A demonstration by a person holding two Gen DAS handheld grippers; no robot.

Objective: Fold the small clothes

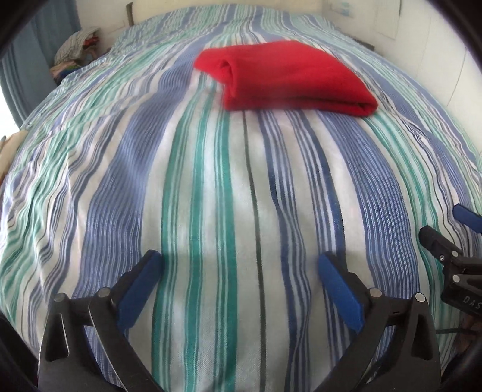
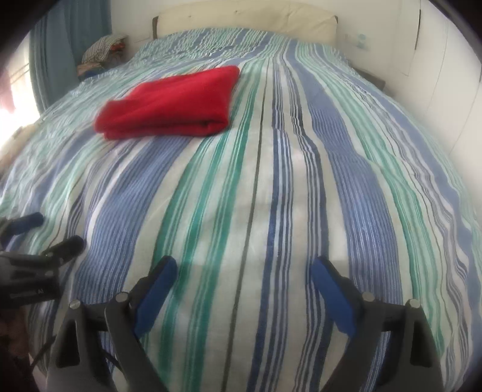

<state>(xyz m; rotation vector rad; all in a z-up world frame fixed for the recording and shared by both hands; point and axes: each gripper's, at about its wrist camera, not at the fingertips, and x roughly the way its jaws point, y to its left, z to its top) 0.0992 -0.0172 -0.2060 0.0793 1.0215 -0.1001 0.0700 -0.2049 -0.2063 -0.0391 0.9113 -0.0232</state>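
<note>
A folded red garment (image 1: 286, 78) lies on the striped bedspread (image 1: 211, 187), well ahead of both grippers; in the right wrist view the red garment (image 2: 168, 105) sits up and to the left. My left gripper (image 1: 239, 262) hangs open over bare bedspread with nothing between its blue pads. My right gripper (image 2: 244, 268) is also open and empty above the bedspread (image 2: 271, 196). Each gripper shows at the edge of the other's view: the right gripper (image 1: 446, 223) at the right edge, the left gripper (image 2: 57, 232) at the left edge. Neither touches the garment.
A pile of mixed clothes (image 2: 102, 51) rests beside the bed at the far left, next to a blue curtain (image 2: 60, 45). A cream headboard (image 2: 247, 21) stands at the far end. A white wall (image 2: 436, 75) runs along the right side.
</note>
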